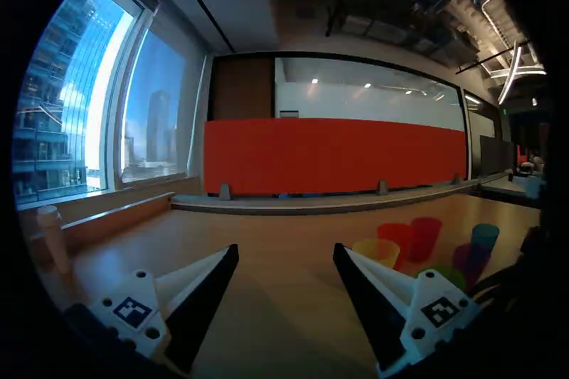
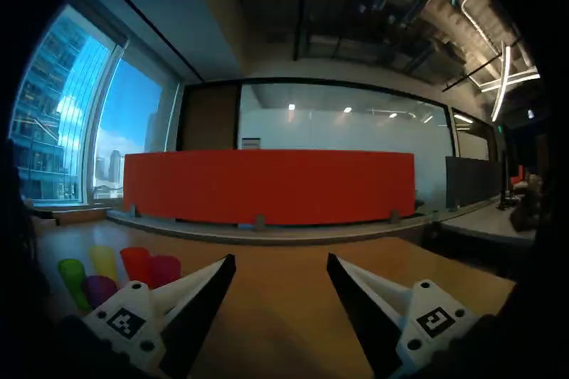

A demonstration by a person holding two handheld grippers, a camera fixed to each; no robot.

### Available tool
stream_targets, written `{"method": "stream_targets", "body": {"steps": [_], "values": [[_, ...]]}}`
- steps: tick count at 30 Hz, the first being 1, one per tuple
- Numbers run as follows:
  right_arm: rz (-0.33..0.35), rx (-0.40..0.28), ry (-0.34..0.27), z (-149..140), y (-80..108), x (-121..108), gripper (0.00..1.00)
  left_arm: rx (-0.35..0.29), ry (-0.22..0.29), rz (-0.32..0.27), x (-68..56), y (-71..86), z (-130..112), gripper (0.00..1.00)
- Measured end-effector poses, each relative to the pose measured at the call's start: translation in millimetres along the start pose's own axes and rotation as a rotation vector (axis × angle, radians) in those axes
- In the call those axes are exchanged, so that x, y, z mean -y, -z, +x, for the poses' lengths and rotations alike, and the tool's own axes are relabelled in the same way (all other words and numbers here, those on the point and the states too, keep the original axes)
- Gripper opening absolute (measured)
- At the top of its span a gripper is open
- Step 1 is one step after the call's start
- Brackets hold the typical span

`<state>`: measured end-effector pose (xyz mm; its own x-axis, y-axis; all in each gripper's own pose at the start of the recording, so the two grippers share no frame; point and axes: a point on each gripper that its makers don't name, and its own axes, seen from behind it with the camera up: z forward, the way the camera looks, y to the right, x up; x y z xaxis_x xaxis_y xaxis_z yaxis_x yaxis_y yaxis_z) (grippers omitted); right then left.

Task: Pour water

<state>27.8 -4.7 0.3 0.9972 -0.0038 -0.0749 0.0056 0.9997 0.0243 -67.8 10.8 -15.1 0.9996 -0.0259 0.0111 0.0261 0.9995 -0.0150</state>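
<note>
Left tongs (image 1: pixel 284 247) spread, empty, right tongs (image 2: pixel 279 257) spread too, coloured cups (image 1: pixel 425 233) on table (image 1: pixel 270 226)

Readable text: none.
Marker squares (image 1: pixel 133 311): black-and-white coded patterns (no letters, no digits).
Small wall sign (image 2: pixel 249 142): pale rectangle above the red panel, too small to read.
</note>
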Motion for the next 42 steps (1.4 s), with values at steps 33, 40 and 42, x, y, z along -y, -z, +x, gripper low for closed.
{"method": "stream_targets", "body": {"steps": [33, 40, 42], "values": [[-0.028, 0.075, -0.004, -31, -0.6, -7, 1.00, 0.000, 0.000, 0.000, -0.4, -0.5, 0, 1.00], [-0.028, 0.075, -0.006, -31, -1.2, -8, 1.00, 0.000, 0.000, 0.000, -1.2, -0.8, 0, 0.99], [-0.028, 0.076, -0.006, -31, -1.3, -8, 1.00, 0.000, 0.000, 0.000, -1.3, -0.9, 0, 0.99]]}}
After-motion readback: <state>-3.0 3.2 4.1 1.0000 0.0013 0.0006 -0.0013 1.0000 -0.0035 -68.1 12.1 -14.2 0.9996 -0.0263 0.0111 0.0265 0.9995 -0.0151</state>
